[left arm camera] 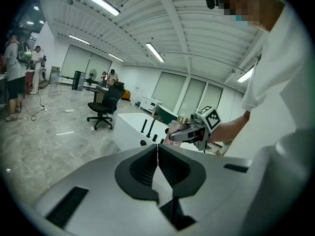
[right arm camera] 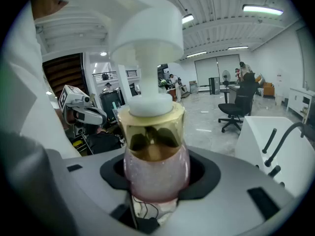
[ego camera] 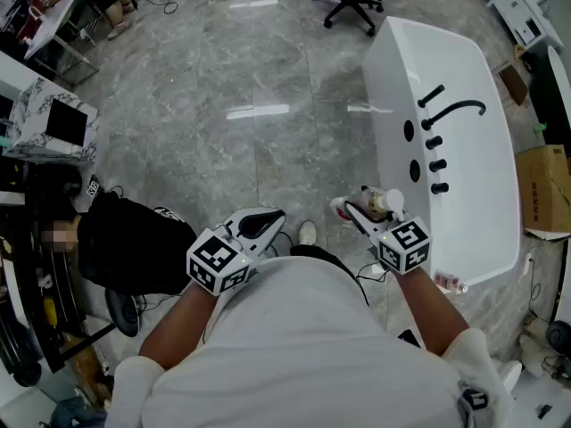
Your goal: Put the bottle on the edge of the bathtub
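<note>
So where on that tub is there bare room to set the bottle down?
The tub is bare at its near end, below the knobs, and at its far end, past the faucet. The middle is crowded: faucet, knobs, two holes. Either end looks wide enough for the bottle.
</note>
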Demonstrator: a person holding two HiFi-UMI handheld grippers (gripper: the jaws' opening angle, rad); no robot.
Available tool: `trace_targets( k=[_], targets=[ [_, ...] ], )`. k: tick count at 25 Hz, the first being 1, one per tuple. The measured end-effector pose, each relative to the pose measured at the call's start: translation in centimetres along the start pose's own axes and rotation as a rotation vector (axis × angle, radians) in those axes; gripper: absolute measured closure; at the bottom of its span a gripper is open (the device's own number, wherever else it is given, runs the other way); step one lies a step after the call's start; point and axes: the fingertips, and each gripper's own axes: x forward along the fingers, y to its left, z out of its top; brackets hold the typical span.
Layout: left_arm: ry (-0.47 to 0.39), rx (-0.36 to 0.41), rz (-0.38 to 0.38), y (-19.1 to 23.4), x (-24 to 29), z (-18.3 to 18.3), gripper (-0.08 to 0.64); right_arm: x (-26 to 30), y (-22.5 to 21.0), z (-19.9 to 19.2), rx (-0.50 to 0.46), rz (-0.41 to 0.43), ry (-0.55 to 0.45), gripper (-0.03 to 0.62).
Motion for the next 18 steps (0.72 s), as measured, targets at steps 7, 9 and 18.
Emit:
trace_targets(
  k=[7, 9, 18],
  targets=[
    [-0.014, 0.029, 0.025, 0.1, 5.7, 3.3, 0.540, -1.2, -7.0, 0.5, -0.001, -0.022, -0.022, 0.371],
    [-0.018, 0.025, 0.021, -0.1, 6.9, 4.1, 0.540, -1.6, -8.7, 0.5, 0.006, -0.036, -0.022, 0.371],
    [0.013, 0.025, -0.029, 1.4, 10.3, 5.9, 0.540, -0.7, -14.5, 1.4, 0.113, -0.110, -0.034, 0.371]
  ],
)
